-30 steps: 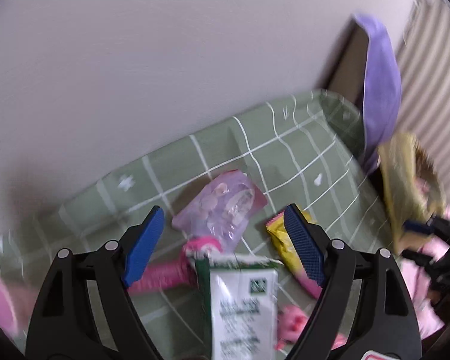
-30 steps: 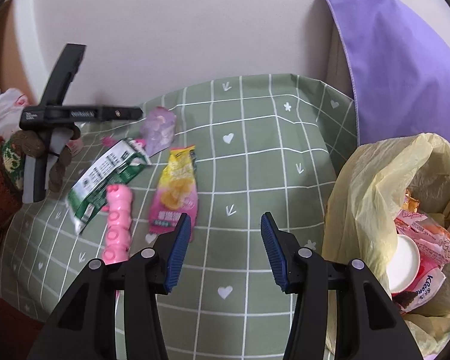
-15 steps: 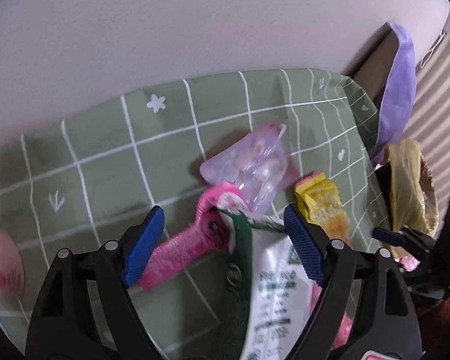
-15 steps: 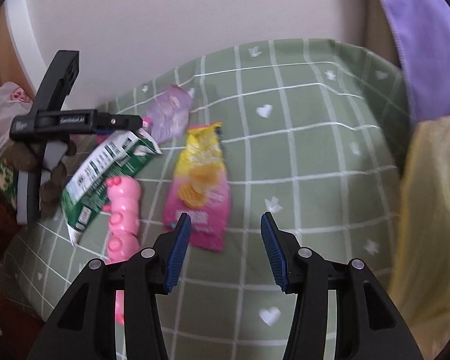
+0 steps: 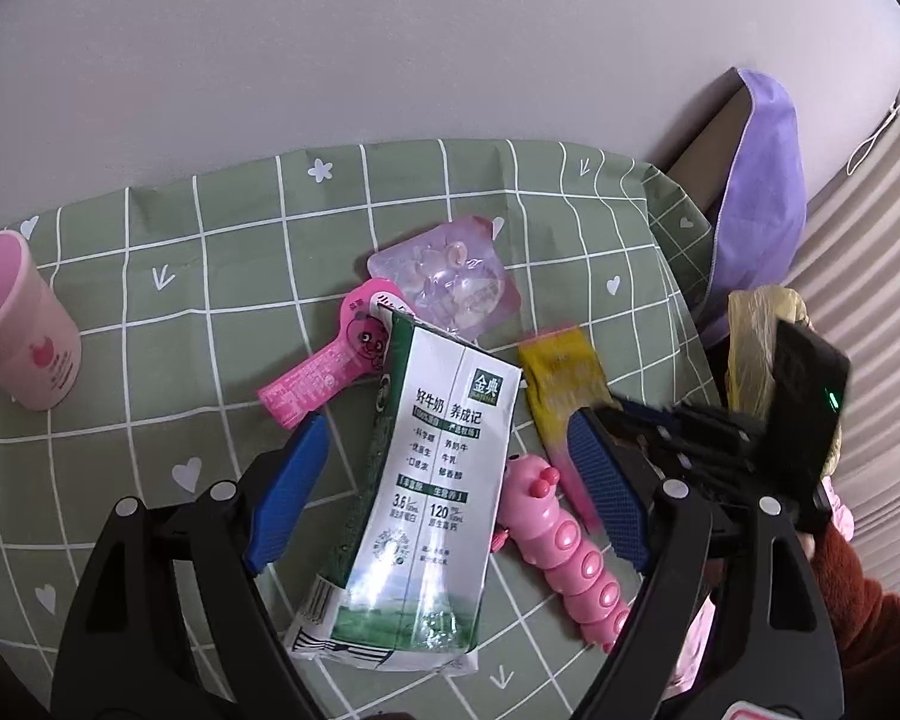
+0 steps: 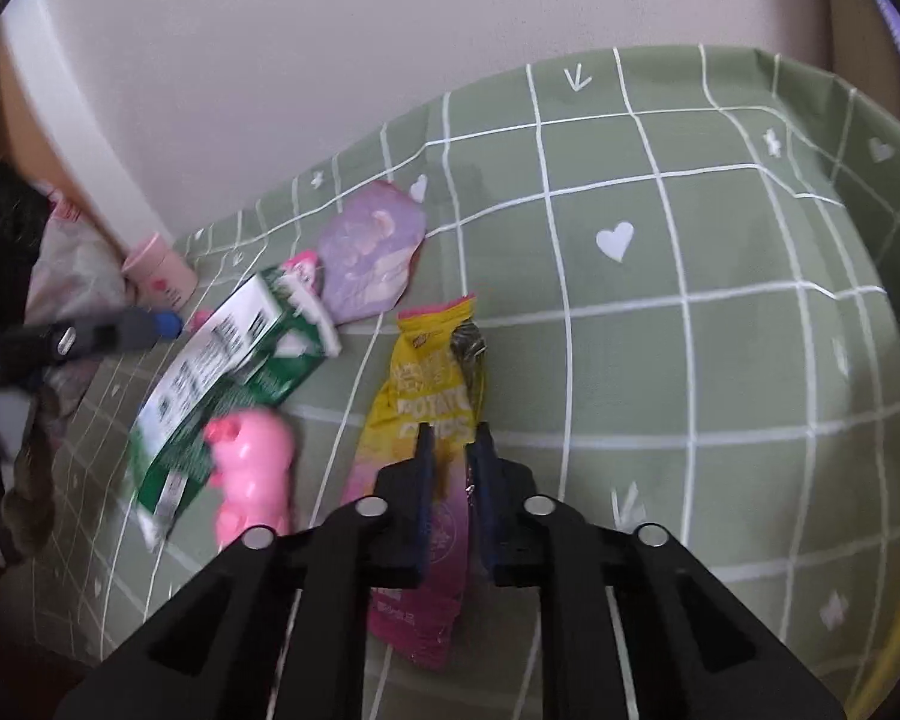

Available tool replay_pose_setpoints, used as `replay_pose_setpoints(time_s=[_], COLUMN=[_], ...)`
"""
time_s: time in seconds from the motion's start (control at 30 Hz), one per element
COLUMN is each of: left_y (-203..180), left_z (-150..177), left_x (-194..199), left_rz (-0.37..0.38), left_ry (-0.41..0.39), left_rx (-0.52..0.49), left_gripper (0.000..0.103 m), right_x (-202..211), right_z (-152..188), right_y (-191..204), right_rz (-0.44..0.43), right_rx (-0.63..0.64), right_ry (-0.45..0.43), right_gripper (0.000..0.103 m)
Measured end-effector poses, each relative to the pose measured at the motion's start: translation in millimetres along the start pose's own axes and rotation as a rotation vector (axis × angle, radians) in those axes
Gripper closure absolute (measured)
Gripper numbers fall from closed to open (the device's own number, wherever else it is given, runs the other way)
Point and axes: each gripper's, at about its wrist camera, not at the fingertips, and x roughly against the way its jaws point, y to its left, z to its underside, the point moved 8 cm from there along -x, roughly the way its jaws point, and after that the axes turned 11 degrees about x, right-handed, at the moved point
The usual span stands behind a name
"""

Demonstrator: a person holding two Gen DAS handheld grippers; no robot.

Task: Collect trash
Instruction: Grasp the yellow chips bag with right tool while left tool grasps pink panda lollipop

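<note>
The right tool (image 6: 450, 459) is closing on the chip bag (image 6: 429, 414) lying flat on the tabletop (image 6: 720, 360), so it should pinch firmly before lifting, while the left tool (image 5: 450, 468) hangs open over the milk carton (image 5: 426, 492).

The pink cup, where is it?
In the left wrist view the pink cup stands upright at the far left of the green cloth, apart from the wrappers.
</note>
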Motion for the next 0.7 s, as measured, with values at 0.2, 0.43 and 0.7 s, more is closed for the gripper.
replay_pose_setpoints(time_s=[0.2, 0.43, 0.7], left_y=[14.3, 43.0, 15.6], left_z=[-19.1, -40.2, -28.5], left_x=[2.9, -22.1, -61.9], left_rz=[-0.094, -0.211, -0.116], left_ry=[-0.057, -0.048, 0.04], left_rx=[-0.085, -0.16, -0.279], left_gripper=[0.025, 0.025, 0.027], right_x=[32.8, 51.5, 57.4], right_z=[35.6, 58.8, 70.6], right_y=[-1.6, -16.9, -12.9], right_rz=[0.07, 0.096, 0.174], right_rx=[-0.048, -0.164, -0.151], right_ry=[0.024, 0.02, 0.048], right_gripper=[0.094, 0.094, 0.094])
